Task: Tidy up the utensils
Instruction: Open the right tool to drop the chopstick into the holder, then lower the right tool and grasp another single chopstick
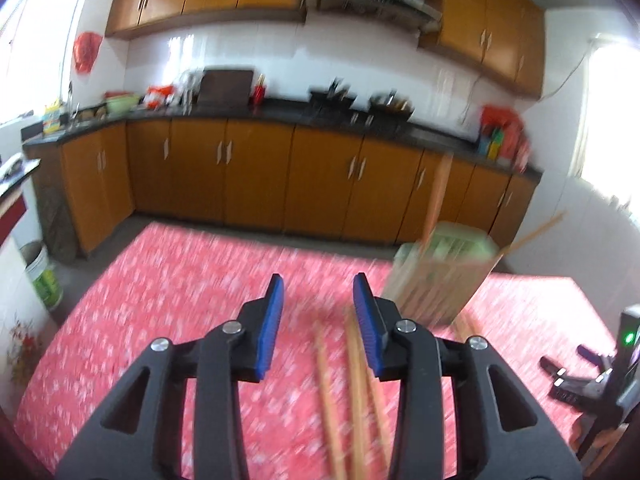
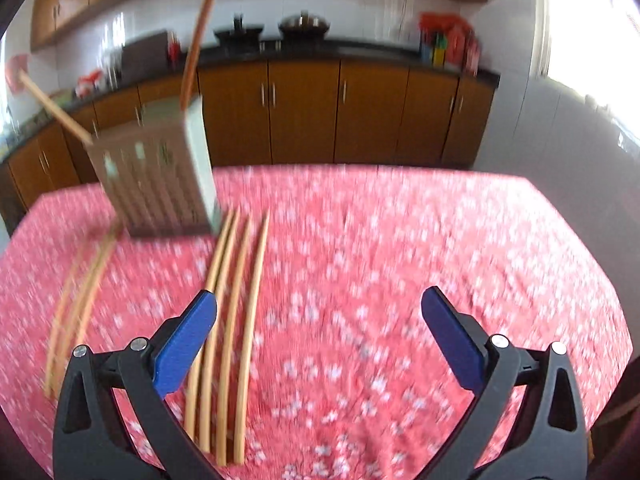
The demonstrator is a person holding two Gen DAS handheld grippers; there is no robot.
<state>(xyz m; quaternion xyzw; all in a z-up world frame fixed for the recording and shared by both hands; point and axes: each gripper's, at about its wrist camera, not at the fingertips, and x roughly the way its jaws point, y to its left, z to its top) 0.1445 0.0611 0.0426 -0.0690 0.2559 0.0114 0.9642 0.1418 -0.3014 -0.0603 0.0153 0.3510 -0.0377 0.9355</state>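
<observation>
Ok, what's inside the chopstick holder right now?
Two chopsticks stick out of the holder, leaning apart. Its slatted walls hide anything lower down; more chopsticks lie loose on the tablecloth.

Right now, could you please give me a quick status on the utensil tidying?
Left gripper and right gripper: jaws open, empty. Chopsticks loose on tablecloth; two in holder. Nothing in the way.

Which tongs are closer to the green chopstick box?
Left, I think. The left tongs sit just beside the chopstick box, which rises right past one tip. The right tongs hang further back, with loose chopsticks lying between them and the box.
</observation>
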